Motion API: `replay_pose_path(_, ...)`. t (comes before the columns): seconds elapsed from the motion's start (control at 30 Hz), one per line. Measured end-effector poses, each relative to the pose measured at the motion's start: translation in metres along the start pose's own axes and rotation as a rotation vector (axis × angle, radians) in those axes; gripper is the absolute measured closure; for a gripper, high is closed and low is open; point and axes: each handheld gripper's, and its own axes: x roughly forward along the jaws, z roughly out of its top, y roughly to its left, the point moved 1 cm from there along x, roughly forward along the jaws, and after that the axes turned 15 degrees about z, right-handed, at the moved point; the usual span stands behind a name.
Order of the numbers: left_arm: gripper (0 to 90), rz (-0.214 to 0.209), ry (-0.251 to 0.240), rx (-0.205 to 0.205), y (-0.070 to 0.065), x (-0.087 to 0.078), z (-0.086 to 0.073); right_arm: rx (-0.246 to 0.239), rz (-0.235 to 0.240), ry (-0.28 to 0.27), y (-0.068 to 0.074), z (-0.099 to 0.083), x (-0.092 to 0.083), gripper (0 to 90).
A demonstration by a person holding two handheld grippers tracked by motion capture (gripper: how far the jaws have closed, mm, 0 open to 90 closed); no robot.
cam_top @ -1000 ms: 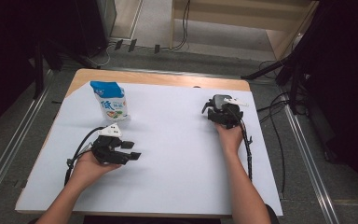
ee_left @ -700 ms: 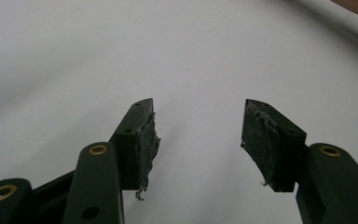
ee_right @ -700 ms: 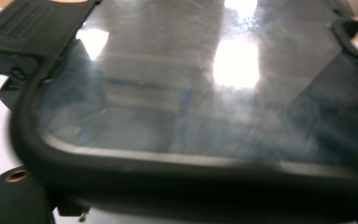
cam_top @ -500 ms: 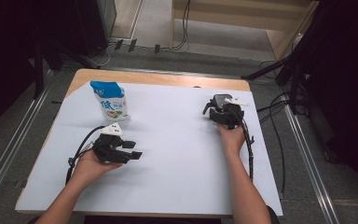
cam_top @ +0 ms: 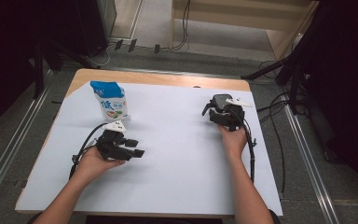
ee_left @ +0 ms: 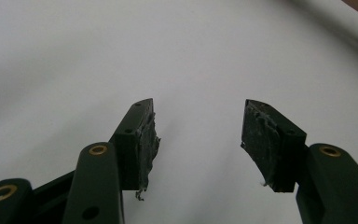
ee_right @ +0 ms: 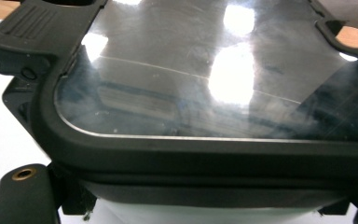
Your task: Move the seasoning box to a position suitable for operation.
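Since the earlier frames almost nothing has shifted, though the right gripper's jaws have just been closing a little onto the black case between them. In the high view the blue-and-white bag (cam_top: 109, 101) stands at the far left. Just in front of the bag, the left gripper (cam_top: 136, 147) rests on the white table cover (cam_top: 177, 154); its own view shows jaws (ee_left: 198, 140) half-wide and empty. Well right of the bag, the right gripper (cam_top: 216, 111) clamps the black case (ee_right: 214, 102), whose glossy lid shows close up.

Pouch (cam_top: 109, 101) back left on table (cam_top: 177, 182); dark lidded device (cam_top: 220, 102) back right, well apart.
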Motion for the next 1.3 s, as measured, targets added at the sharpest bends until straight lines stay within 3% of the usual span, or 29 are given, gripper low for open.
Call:
replay_pose_path(0.13, 45.9, -0.010, -0.007, -0.010, 0.003, -0.001, 0.005, -0.002, 0.041, 0.005, 0.010, -0.001, -0.007, 15.6)
replay_pose_path(0.47, 44.9, -0.028, -0.014, -0.016, 0.010, 0.000, 0.010, -0.066, 0.115, -0.002, 0.045, -0.007, -0.024, 15.6)
replay_pose_path(0.77, 46.3, -0.020, -0.015, -0.025, 0.012, 0.000, 0.010, -0.091, 0.182, 0.007, 0.073, -0.018, -0.035, 15.6)
replay_pose_path(0.87, 47.9, 0.005, 0.015, 0.016, 0.010, 0.000, 0.012, -0.115, 0.210, 0.023, 0.086, -0.022, -0.034, 15.6)
replay_pose_path(0.93, 48.1, 0.009, -0.002, 0.030, 0.009, -0.002, 0.013, -0.130, 0.234, 0.035, 0.095, -0.025, -0.032, 15.6)
replay_pose_path(1.03, 47.6, -0.005, -0.013, 0.024, 0.011, -0.005, 0.013, -0.154, 0.264, 0.041, 0.109, -0.028, -0.027, 15.6)
replay_pose_path(1.3, 46.1, 0.011, -0.022, -0.005, 0.019, -0.011, 0.008, -0.205, 0.344, 0.090, 0.137, -0.036, -0.009, 15.6)
